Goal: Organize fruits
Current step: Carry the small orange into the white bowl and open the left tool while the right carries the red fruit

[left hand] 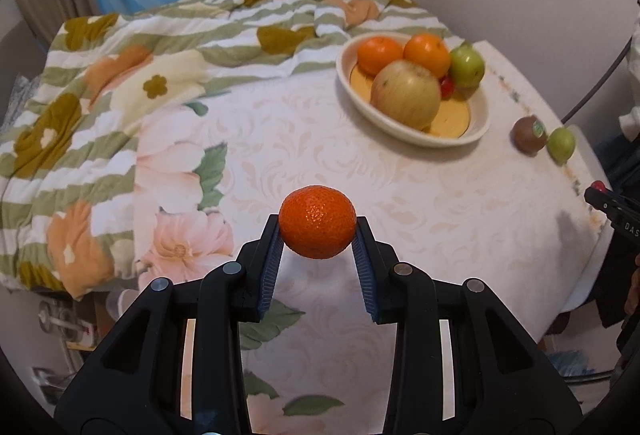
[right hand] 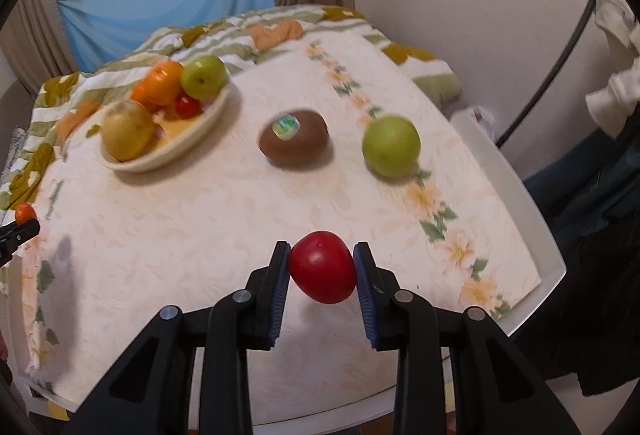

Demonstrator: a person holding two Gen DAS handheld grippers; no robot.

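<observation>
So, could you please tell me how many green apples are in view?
2: one green apple in the bowl, at its far rim, and one loose green apple on the tablecloth, right of the kiwi. Others could be hidden.

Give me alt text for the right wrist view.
The right gripper holds a red fruit above the tablecloth. Beyond lie a kiwi and a green apple; a bowl of fruit sits at left.

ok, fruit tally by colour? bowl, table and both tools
Orange: 3, two in the bowl, one mandarin in the left tool
Green: 2
Red: 2, one in the right tool
Yellow-tan apple: 1
Brown kiwi: 1
Total: 9
</observation>
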